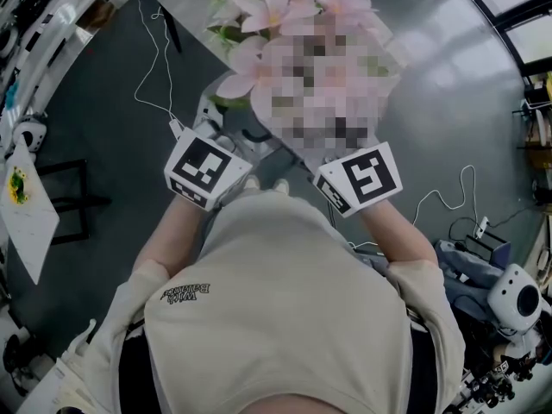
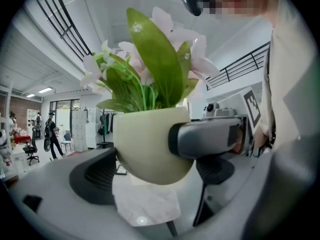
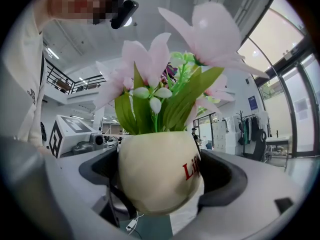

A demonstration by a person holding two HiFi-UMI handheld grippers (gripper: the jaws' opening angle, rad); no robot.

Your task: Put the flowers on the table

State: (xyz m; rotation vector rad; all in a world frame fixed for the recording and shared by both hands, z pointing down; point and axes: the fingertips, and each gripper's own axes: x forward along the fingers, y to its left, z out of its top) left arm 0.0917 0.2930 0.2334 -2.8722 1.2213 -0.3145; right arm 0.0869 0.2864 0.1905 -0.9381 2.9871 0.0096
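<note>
- The flowers (image 1: pixel 285 24) fill the head view's upper middle, hiding their pot (image 3: pixel 160 176), which hangs clear of the bench (image 2: pixel 145 206).
- The left gripper (image 2: pixel 155 176) and right gripper (image 3: pixel 162 179) both have their jaws clenched on the round pot.
- Risk: the curved pot may slip or tip if either squeeze eases.
- Only the right gripper view shows the red lettering (image 3: pixel 192 170).

head: steeply down | gripper views: close, facing each other | shared: flowerpot (image 2: pixel 150 149)
</note>
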